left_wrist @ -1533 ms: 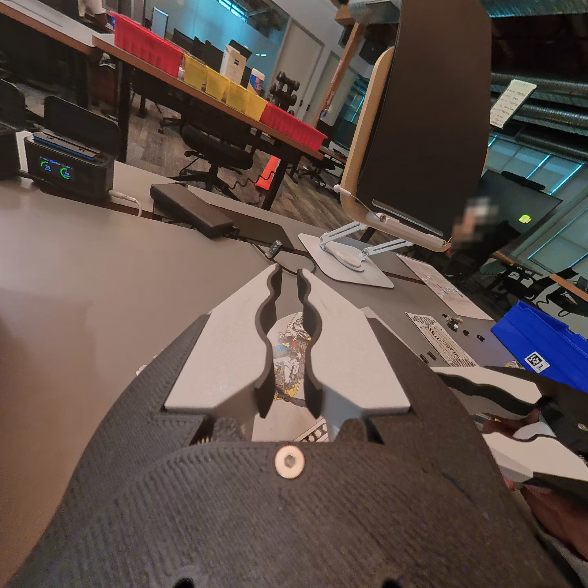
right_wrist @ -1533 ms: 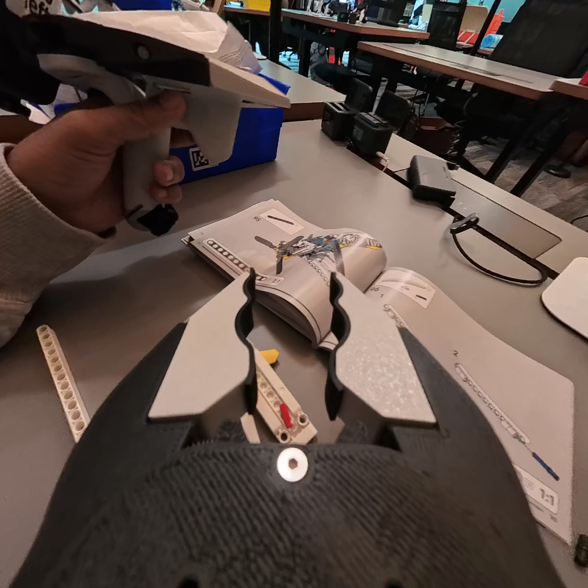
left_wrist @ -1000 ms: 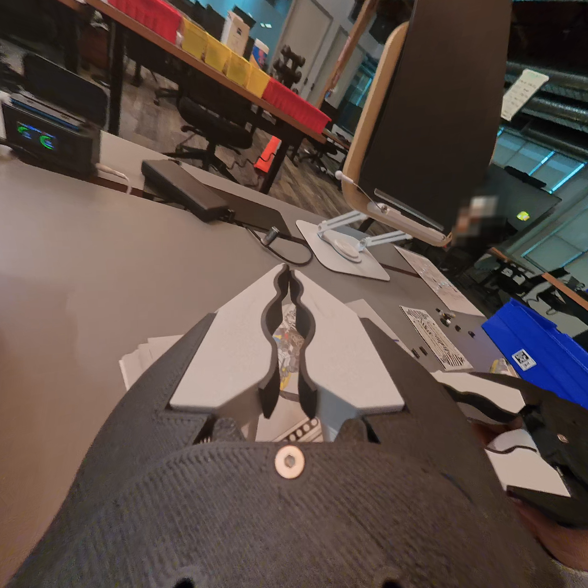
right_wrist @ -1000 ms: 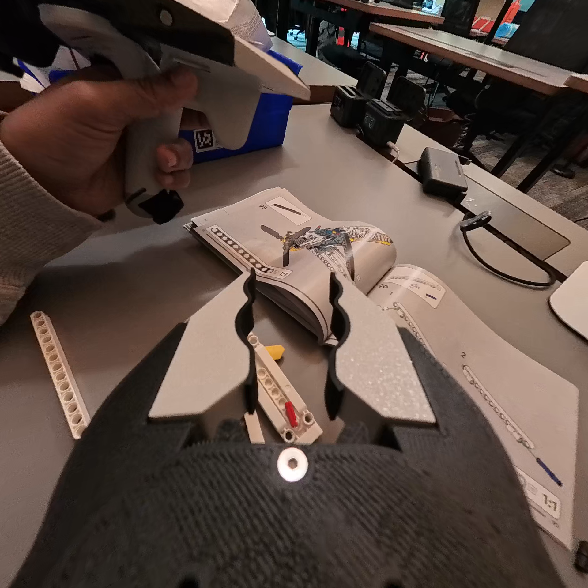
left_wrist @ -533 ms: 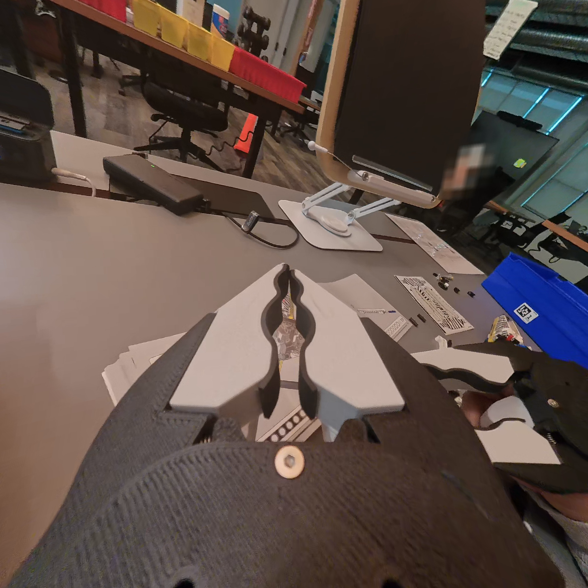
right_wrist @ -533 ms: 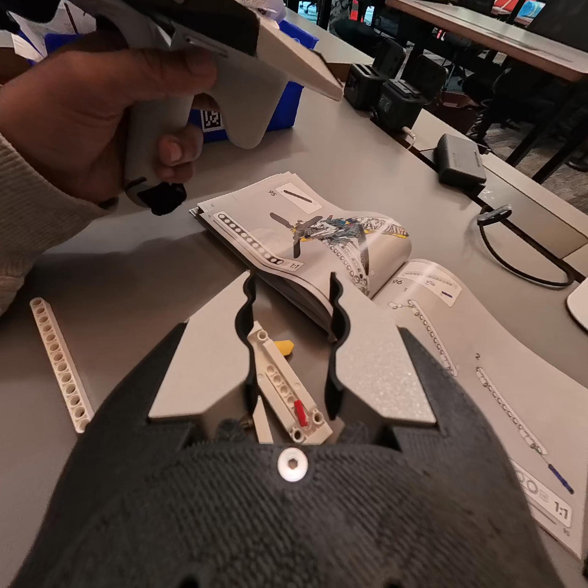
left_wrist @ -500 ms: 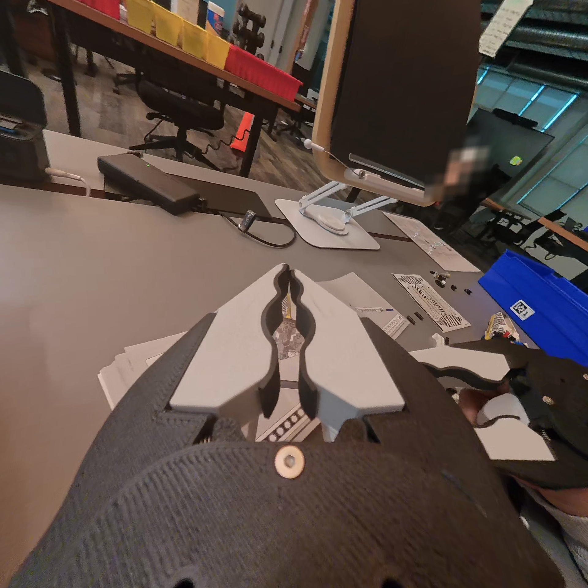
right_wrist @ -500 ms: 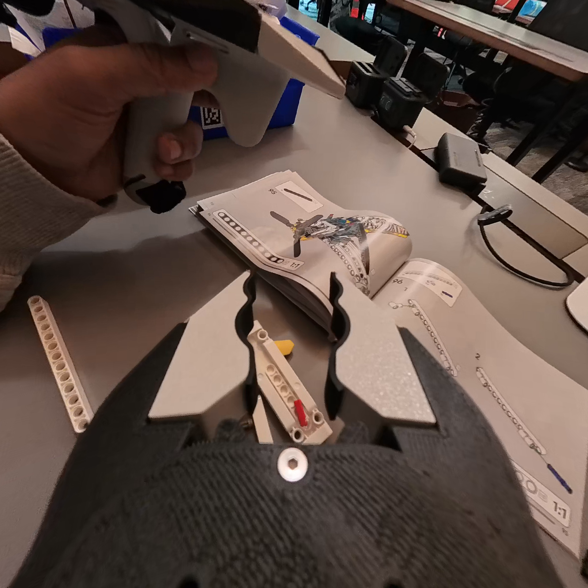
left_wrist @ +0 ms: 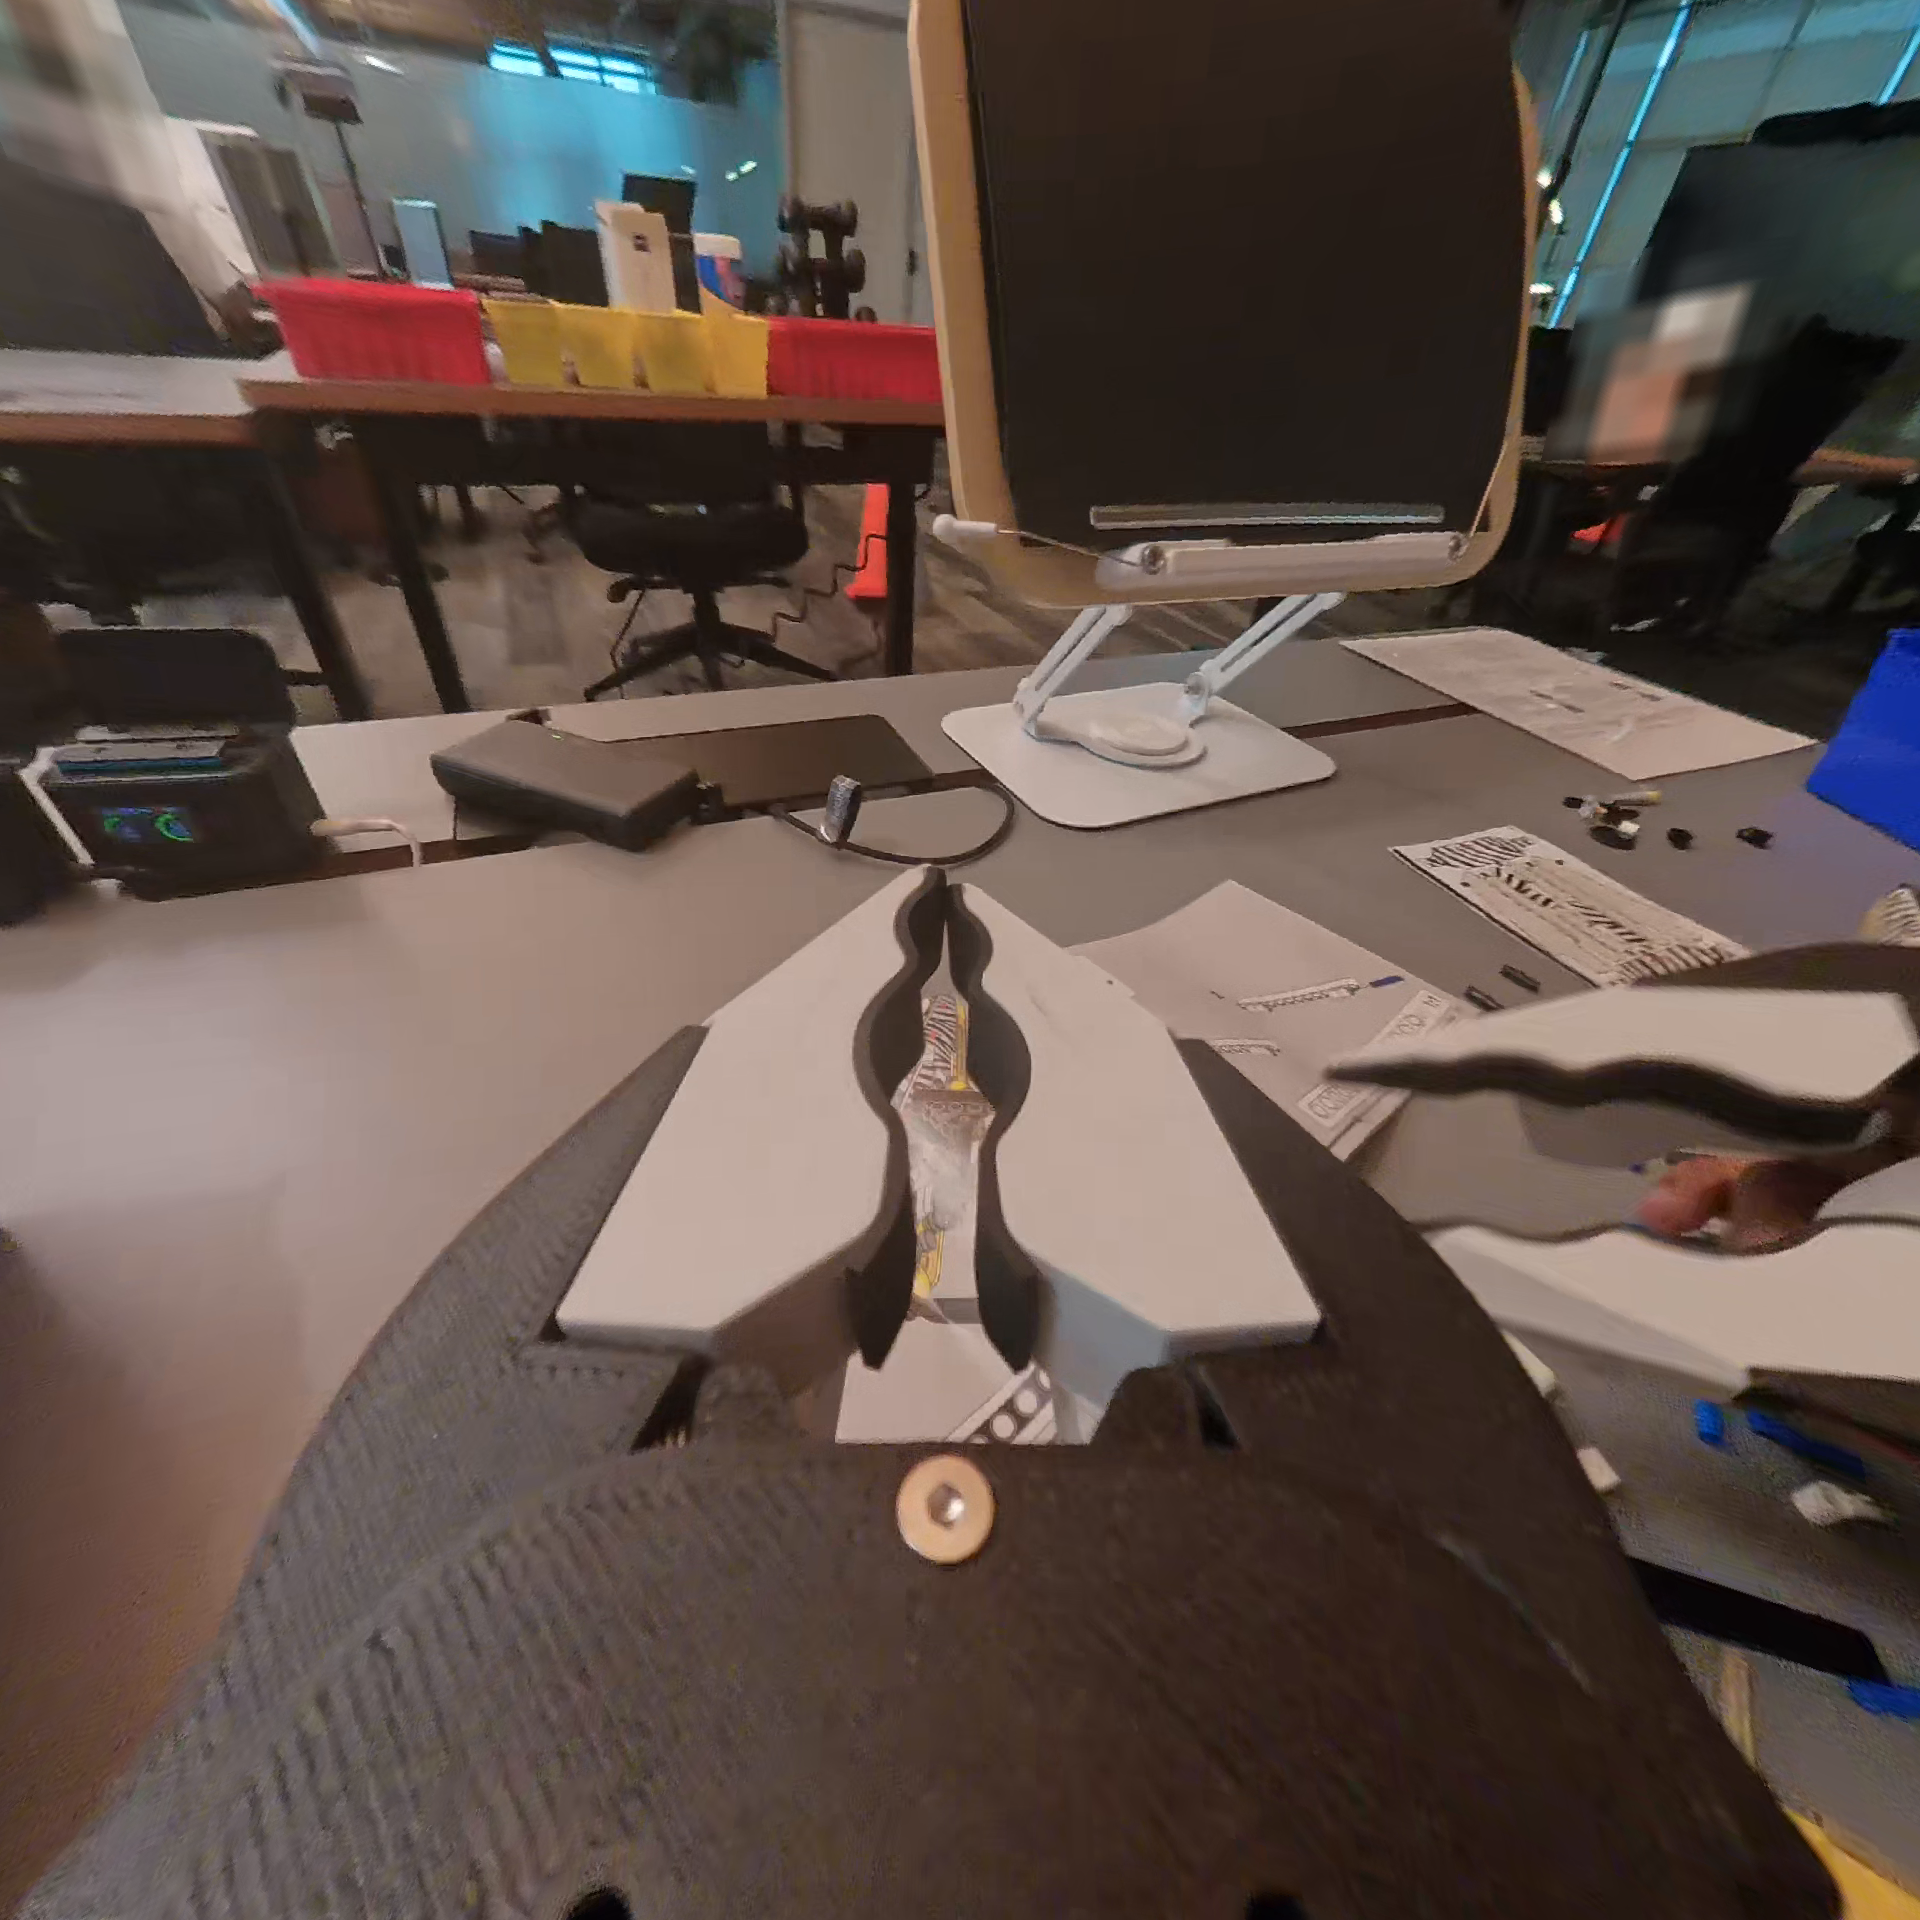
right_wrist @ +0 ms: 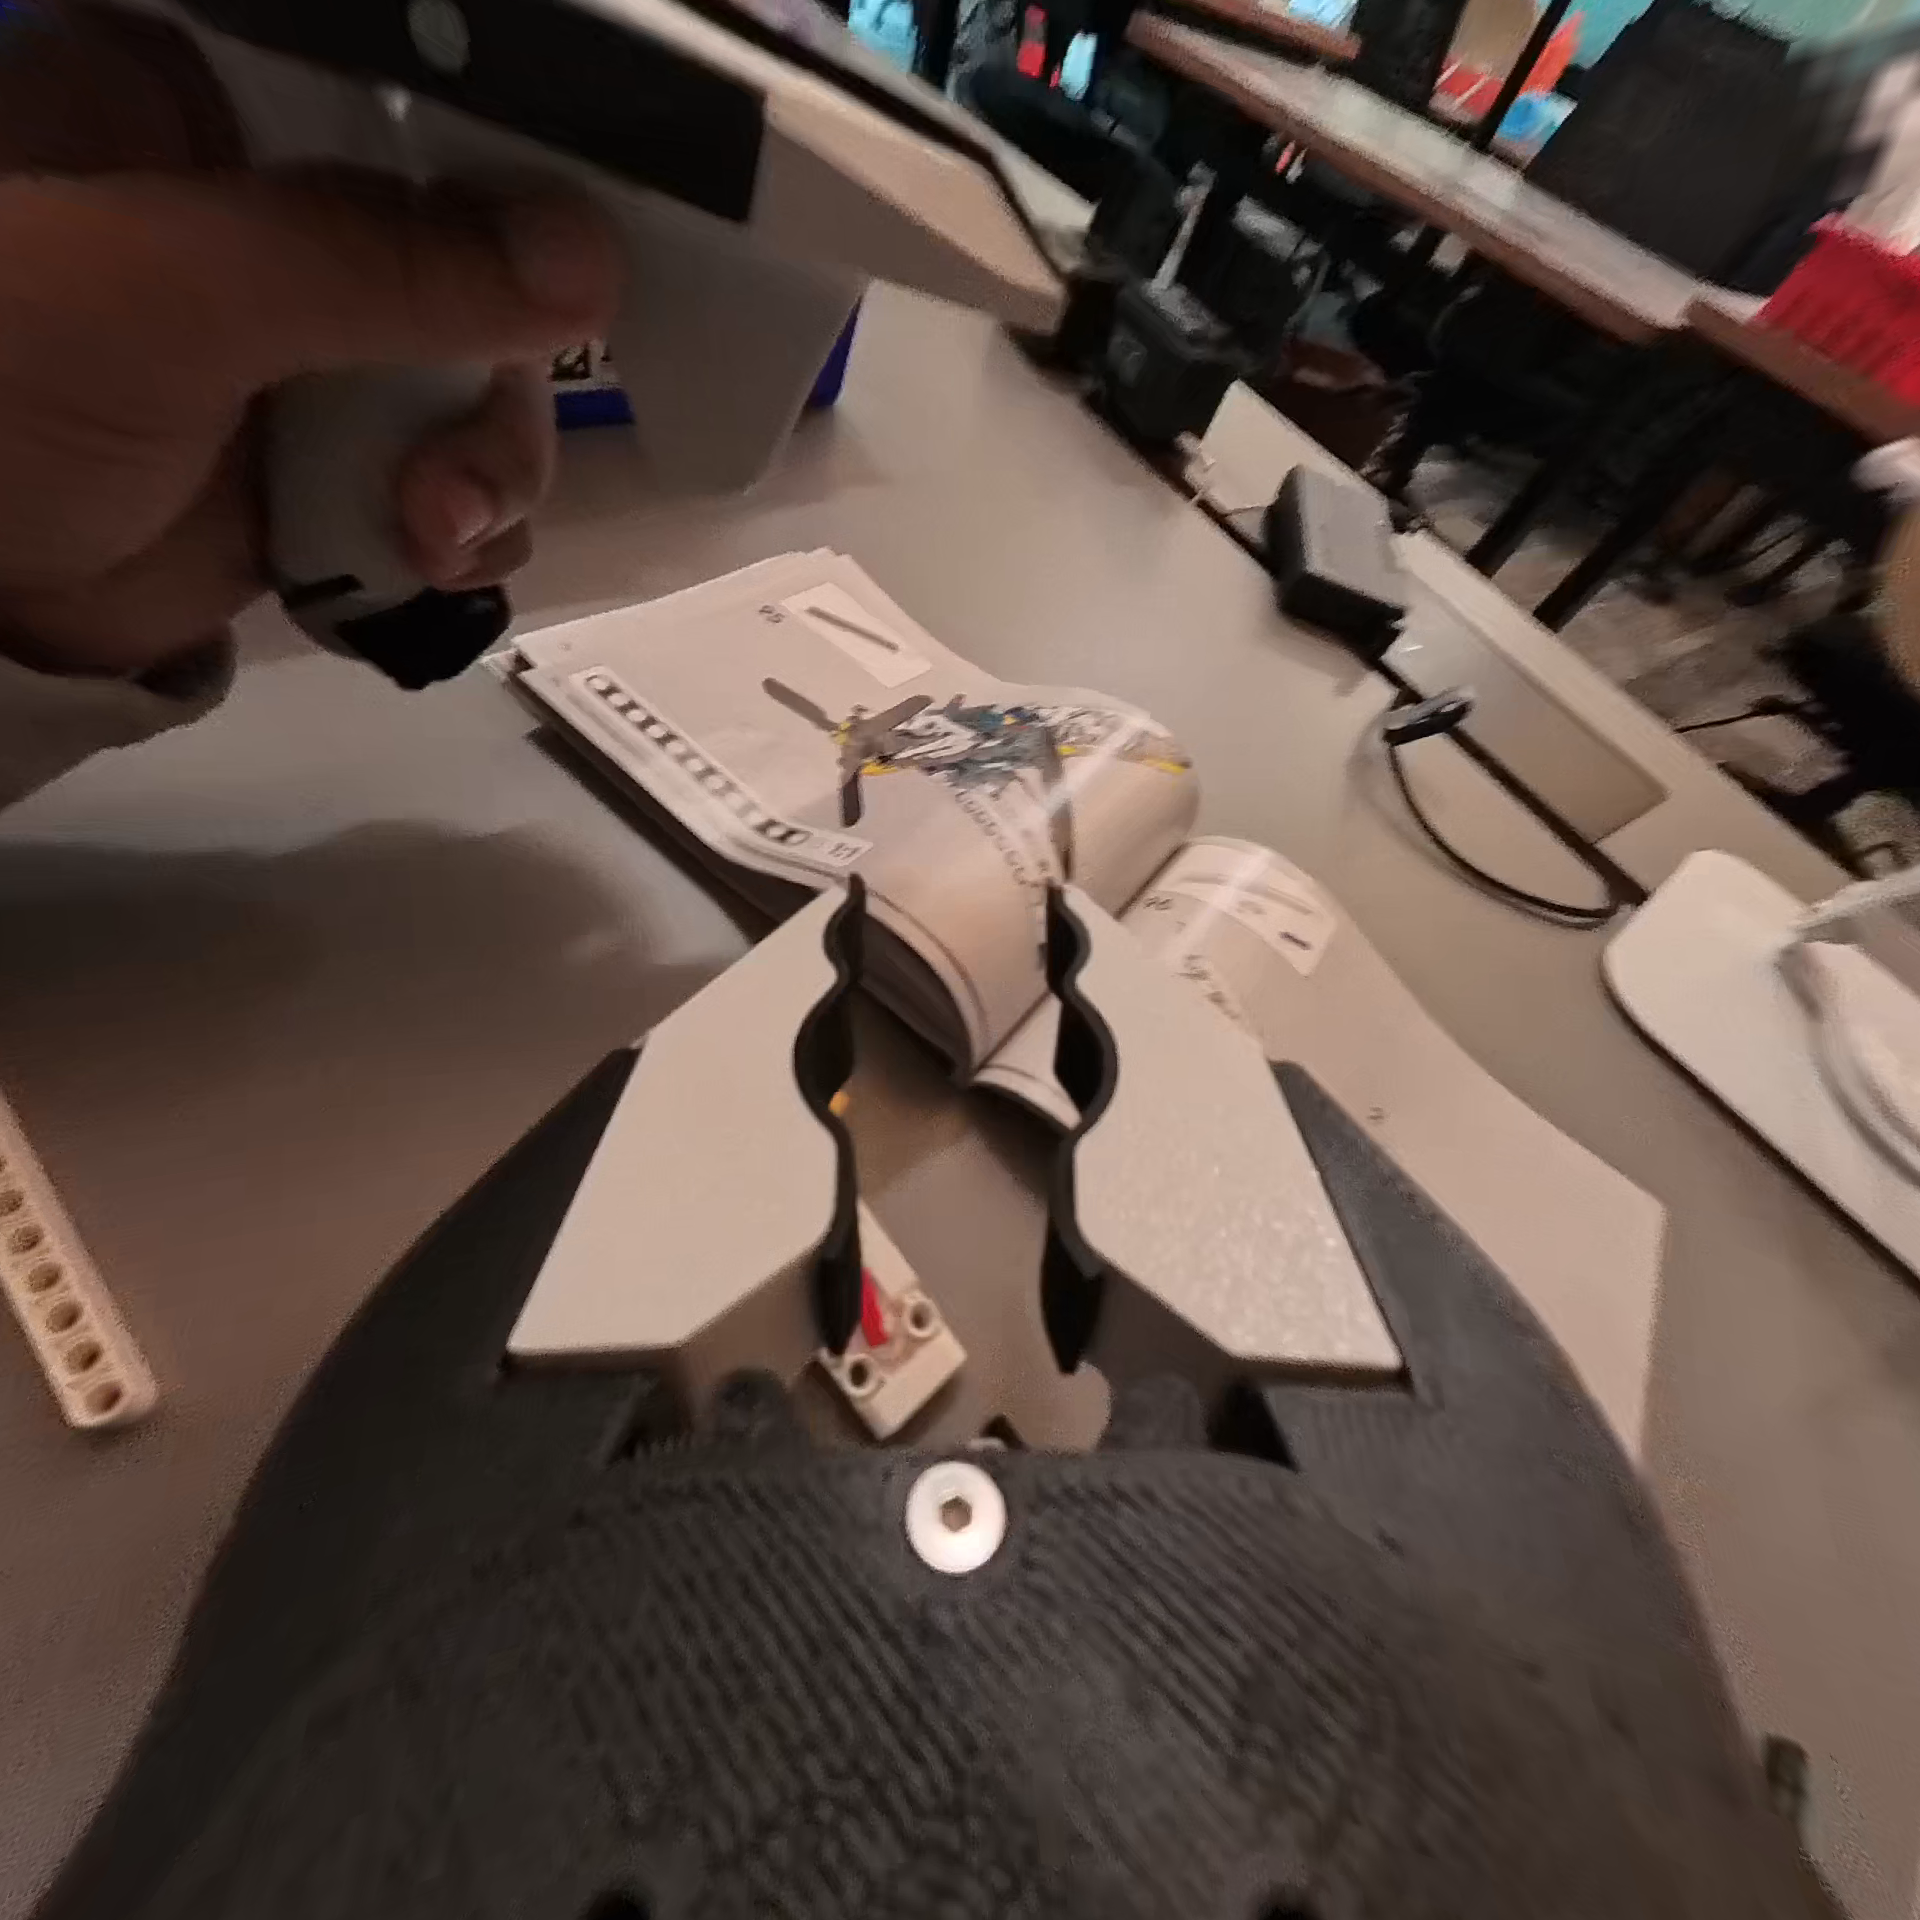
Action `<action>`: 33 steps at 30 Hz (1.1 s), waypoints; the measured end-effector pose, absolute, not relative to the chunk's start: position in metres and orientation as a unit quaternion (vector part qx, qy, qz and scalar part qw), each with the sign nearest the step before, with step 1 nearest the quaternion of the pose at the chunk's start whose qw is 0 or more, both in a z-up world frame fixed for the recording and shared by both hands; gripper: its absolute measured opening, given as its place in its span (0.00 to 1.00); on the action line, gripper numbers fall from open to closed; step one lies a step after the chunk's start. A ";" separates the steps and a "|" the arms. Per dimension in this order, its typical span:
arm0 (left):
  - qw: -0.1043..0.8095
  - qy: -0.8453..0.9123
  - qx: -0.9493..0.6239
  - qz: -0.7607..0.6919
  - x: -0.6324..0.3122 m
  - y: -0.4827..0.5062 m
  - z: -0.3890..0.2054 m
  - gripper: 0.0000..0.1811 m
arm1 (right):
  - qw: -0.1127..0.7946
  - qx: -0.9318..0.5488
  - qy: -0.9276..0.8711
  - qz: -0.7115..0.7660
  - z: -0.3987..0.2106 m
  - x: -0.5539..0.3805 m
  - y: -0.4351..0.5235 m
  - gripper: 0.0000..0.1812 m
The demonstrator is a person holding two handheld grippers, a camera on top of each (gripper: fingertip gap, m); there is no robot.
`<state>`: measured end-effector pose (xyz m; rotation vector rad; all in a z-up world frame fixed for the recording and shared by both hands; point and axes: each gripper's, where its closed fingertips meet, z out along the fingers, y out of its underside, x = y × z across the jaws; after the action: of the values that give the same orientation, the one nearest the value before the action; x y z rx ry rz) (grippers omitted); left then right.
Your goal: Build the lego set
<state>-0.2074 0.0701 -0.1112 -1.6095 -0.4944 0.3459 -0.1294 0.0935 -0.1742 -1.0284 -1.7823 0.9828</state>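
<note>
Left wrist view: red bins (left_wrist: pixel 387 330), yellow bins (left_wrist: pixel 629 349), contents hidden.

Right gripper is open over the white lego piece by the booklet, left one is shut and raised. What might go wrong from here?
1. The white lego piece sits partly under one of the right gripper's fingers, off-centre, so closing may push it aside.
2. The booklet edge lies just ahead and could get pinched.
3. The left gripper hangs close above, so raising the right one risks a knock.

Grey wavy-edged fingers (left_wrist: pixel 748 1143), black ribbed body, one silver screw (left_wrist: pixel 943 1507)
</note>
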 end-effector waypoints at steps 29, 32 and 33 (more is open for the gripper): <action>0.391 -0.208 -0.894 0.069 -0.184 0.087 -0.240 0.00 | 0.297 -0.719 -0.569 0.268 -0.244 -0.125 0.205 0.40; 0.390 -0.204 -0.895 0.075 -0.184 0.087 -0.240 0.00 | 0.286 -0.708 -0.587 0.269 -0.244 -0.125 0.197 0.20; 0.390 -0.203 -0.895 0.076 -0.184 0.087 -0.240 0.00 | 0.285 -0.706 -0.590 0.268 -0.244 -0.126 0.196 0.17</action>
<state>-0.1844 0.0867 -0.2398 -2.2745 -0.5169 0.1932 -0.1256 0.1957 -0.2438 -1.8893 -1.5780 0.7177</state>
